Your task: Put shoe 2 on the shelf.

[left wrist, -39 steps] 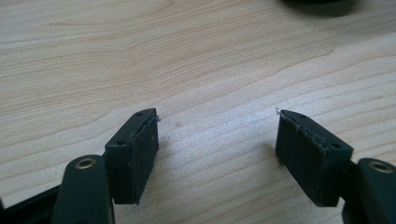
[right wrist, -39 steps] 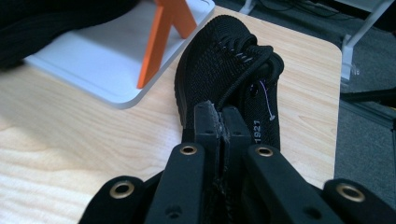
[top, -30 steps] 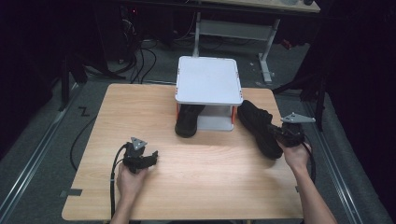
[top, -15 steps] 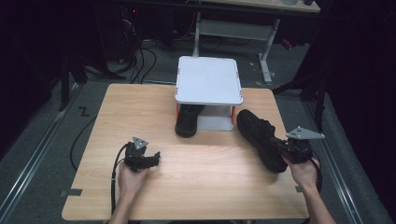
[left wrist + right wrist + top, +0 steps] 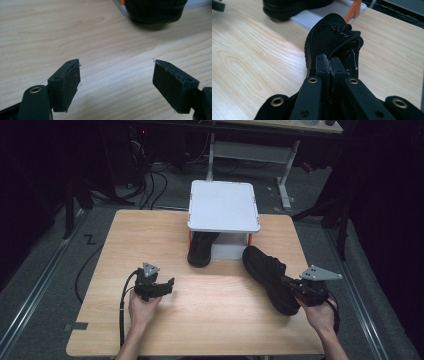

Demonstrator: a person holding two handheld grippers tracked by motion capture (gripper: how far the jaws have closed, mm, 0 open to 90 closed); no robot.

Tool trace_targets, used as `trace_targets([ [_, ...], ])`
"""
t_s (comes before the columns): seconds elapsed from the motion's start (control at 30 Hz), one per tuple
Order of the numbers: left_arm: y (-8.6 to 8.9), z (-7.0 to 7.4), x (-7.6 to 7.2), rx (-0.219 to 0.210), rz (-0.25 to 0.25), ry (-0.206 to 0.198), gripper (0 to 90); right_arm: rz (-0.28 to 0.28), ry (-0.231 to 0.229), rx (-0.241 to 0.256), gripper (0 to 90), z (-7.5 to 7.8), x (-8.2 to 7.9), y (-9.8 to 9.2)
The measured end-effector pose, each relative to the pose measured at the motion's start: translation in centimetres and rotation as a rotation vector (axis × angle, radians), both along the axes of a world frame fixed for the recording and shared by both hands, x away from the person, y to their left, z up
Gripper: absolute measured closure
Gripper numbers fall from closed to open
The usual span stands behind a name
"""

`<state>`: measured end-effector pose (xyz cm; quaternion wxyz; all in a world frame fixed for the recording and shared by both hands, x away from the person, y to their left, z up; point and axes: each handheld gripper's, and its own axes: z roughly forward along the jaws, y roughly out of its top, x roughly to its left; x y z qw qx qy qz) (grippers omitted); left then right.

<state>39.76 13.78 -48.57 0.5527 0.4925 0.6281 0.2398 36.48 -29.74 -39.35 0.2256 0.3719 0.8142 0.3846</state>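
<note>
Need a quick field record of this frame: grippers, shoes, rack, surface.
left gripper: open, jaws wide apart, low over bare wood, holding nothing
right gripper: shut on heel collar of the near shoe
near shoe: black, lying on the table, toe toward the rack
second shoe: black, toe sticking out from under the rack's top
rack: white top, orange legs
table: light wood

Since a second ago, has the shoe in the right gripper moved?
Yes. The shoe, clamped by the right gripper, has slid away from the white rack, toward the person's edge of the table.
</note>
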Motion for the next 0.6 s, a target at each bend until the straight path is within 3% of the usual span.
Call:
trace_targets([
  [0.33,-1.5,3.8,1.2,-0.014,-0.056,-0.04,24.2,0.039,-0.017,-0.001,88.2,0.4,0.1,1.8],
  [0.6,-2.4,7.6,2.8,-0.076,-0.083,-0.09,24.5,0.057,-0.017,0.002,88.1,0.3,0.7,3.5],
])
